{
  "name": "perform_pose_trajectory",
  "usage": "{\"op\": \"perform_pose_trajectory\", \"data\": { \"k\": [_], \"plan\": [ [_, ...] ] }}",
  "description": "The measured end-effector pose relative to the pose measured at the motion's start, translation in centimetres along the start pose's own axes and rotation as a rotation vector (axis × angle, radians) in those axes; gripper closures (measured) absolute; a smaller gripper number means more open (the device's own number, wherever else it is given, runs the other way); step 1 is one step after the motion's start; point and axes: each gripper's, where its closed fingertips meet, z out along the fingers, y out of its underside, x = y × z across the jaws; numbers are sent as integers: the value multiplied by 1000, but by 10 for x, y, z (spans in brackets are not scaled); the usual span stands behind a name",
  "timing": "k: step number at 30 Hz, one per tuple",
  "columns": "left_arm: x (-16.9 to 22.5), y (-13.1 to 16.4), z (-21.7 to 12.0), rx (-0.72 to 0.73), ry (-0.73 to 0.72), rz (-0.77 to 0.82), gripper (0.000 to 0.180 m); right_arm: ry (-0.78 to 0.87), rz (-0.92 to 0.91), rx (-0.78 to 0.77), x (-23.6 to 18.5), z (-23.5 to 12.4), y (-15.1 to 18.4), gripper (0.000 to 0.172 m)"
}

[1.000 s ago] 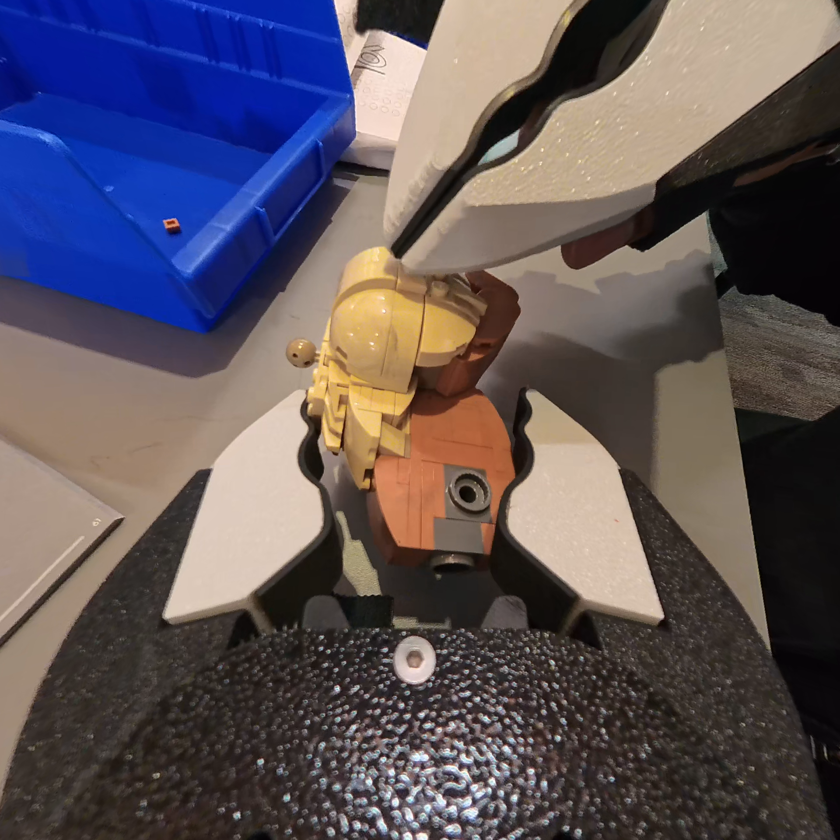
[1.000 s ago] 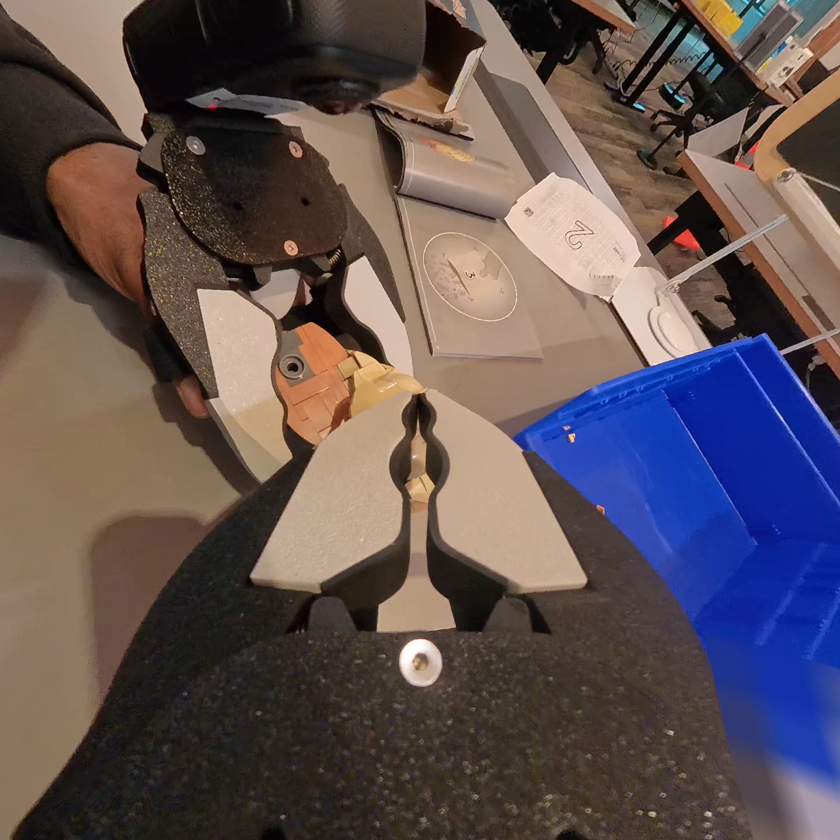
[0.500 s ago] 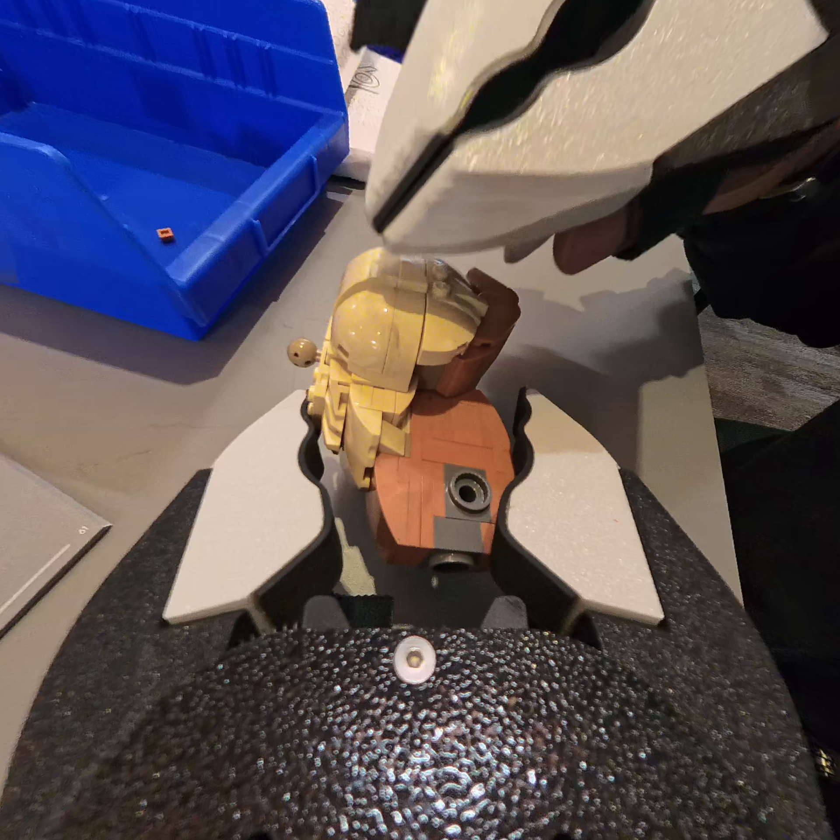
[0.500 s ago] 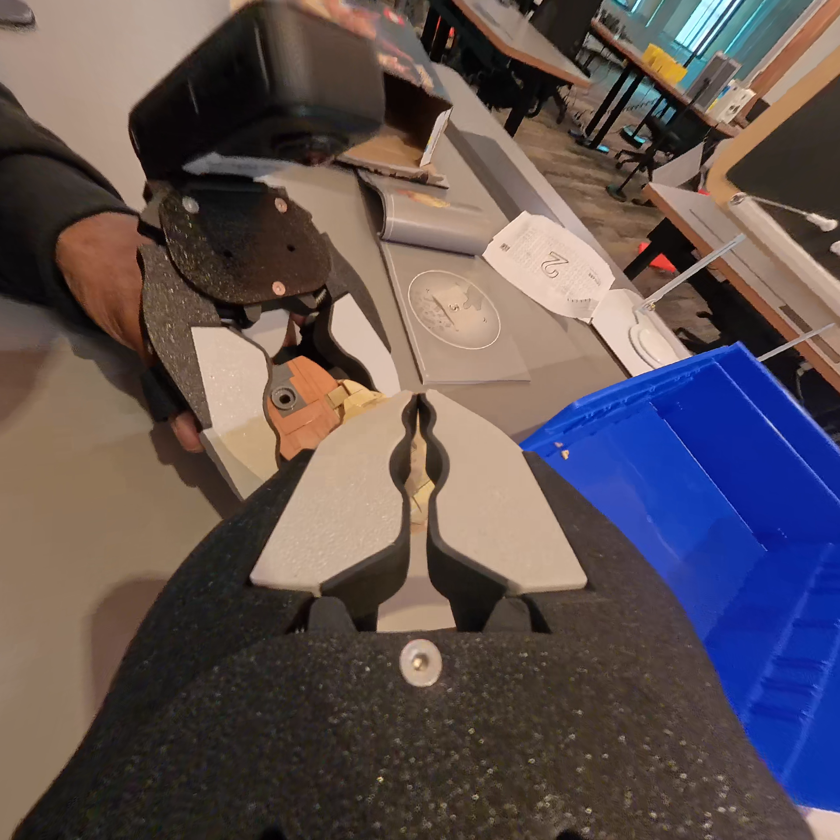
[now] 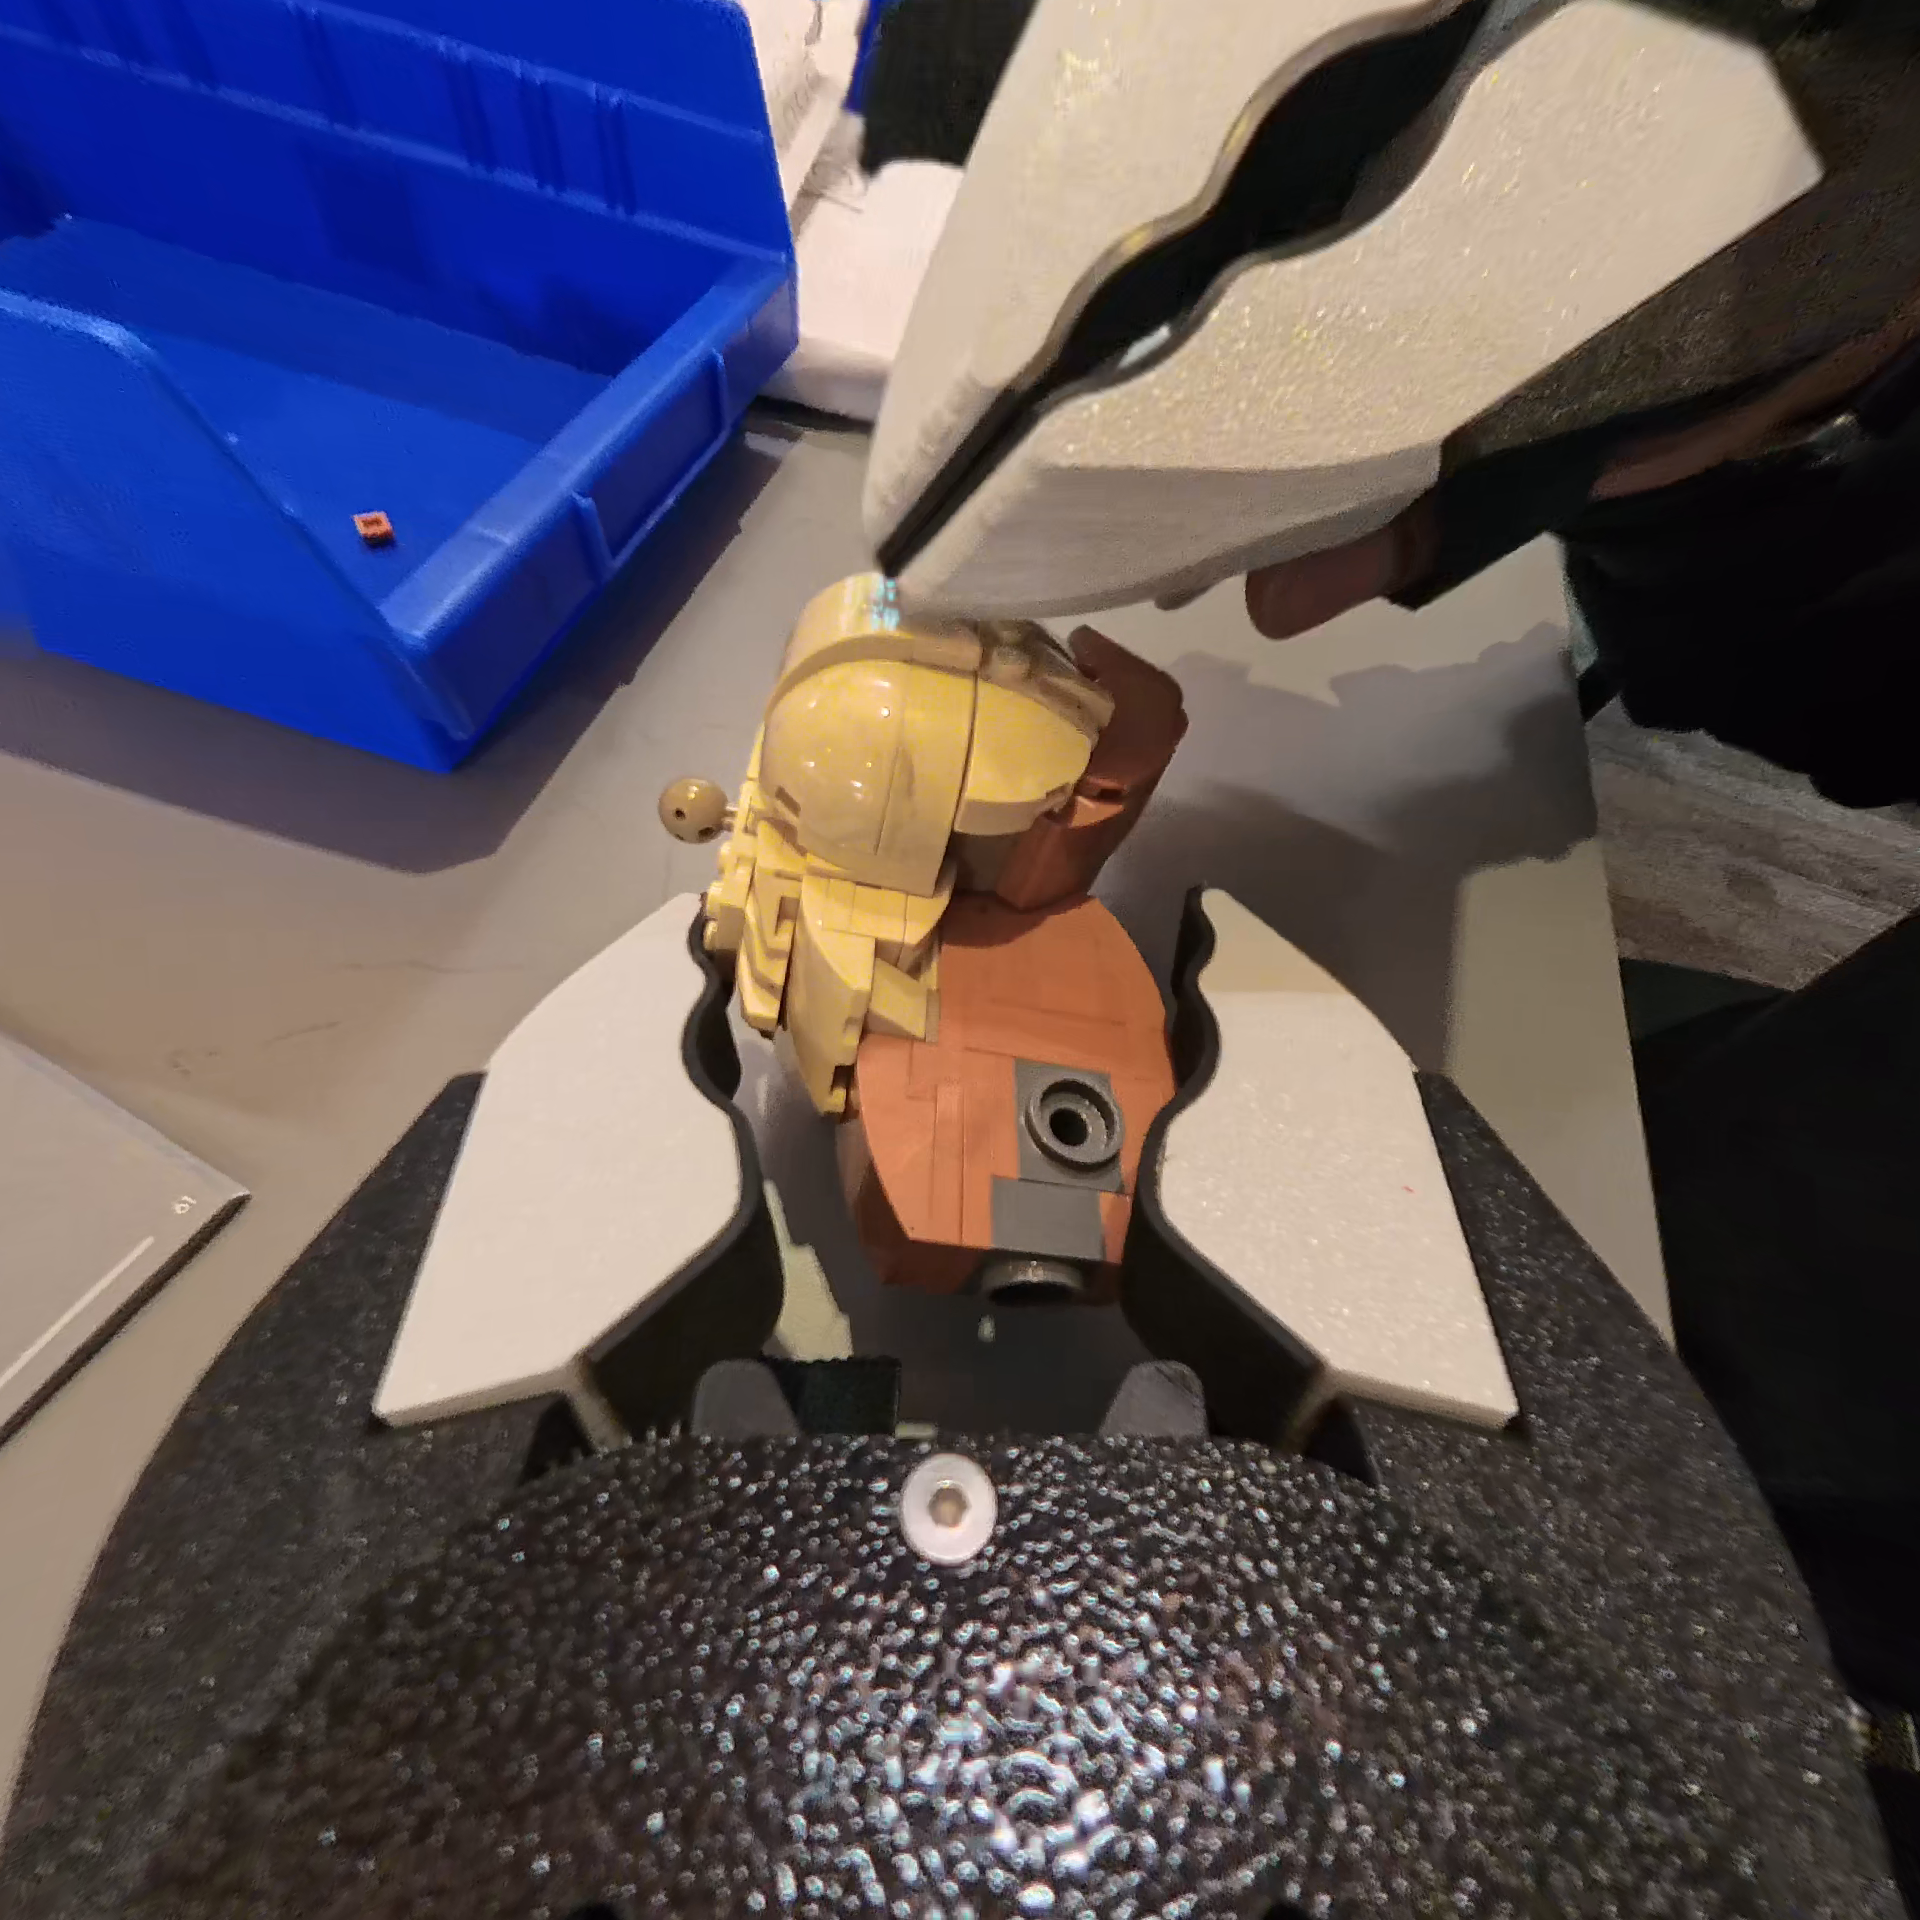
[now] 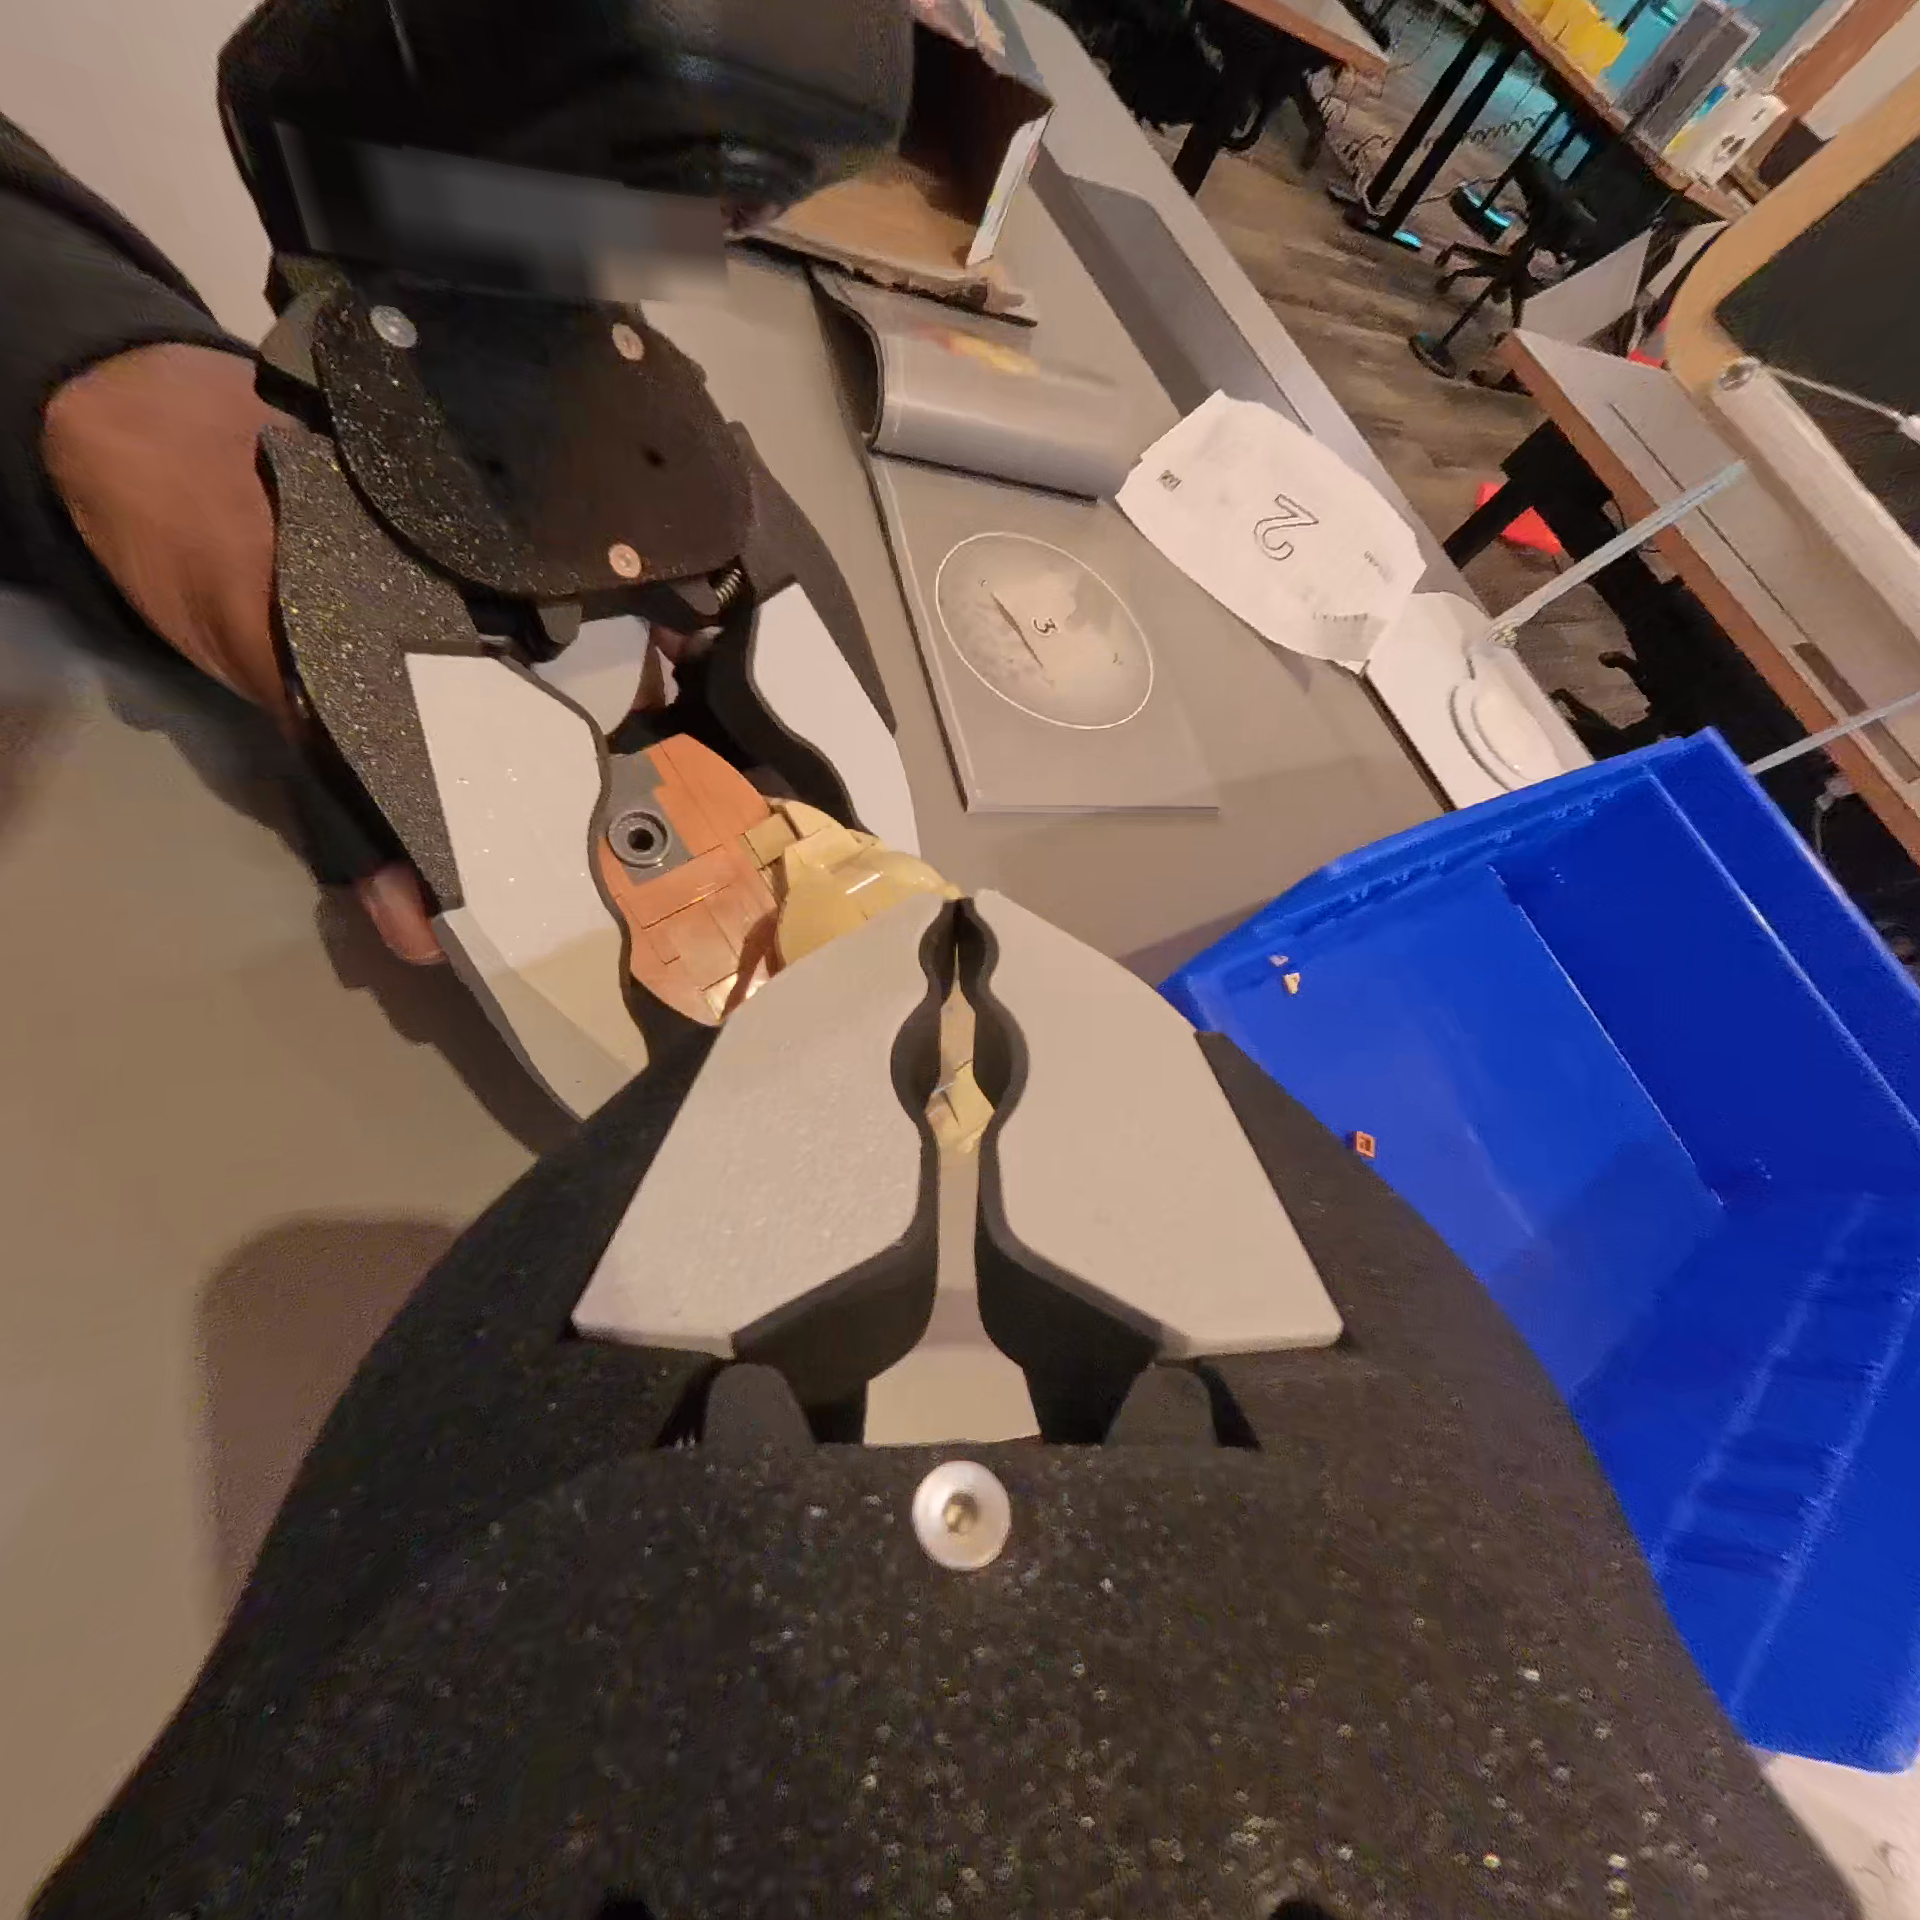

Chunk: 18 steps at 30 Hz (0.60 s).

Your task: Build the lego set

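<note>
Gripping the brick model [image 5: 956,935] unchanged, left claw [image 5: 951,1023]; closed right claw [image 5: 904,540] again touches its top.

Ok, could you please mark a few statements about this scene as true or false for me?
1. The right gripper has its fingers closed together. True.
2. The blue bin is heaped with bricks. False: only a few tiny pieces lie in it.
3. The brick model sits between the left gripper's fingers. True.
4. The model is green. False: it is tan and brown, with grey parts.
5. The right gripper's tips are inside the bin. False: they are at the model's tan top.
</note>
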Motion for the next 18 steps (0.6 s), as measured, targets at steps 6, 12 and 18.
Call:
{"op": "perform_pose_trajectory", "data": {
  "k": [6, 12, 18],
  "plan": [
    [1, 1, 2, 2, 1, 2, 99, 8, 1, -2, 1, 0, 1, 172],
    [-2, 2, 1, -3, -6, -5, 99, 34, 3, 73, 7, -8, -14, 172],
    [-6, 6, 1, -31, -22, -3, 99, -16, 7, -39, -6, 2, 5, 172]
  ]
}}
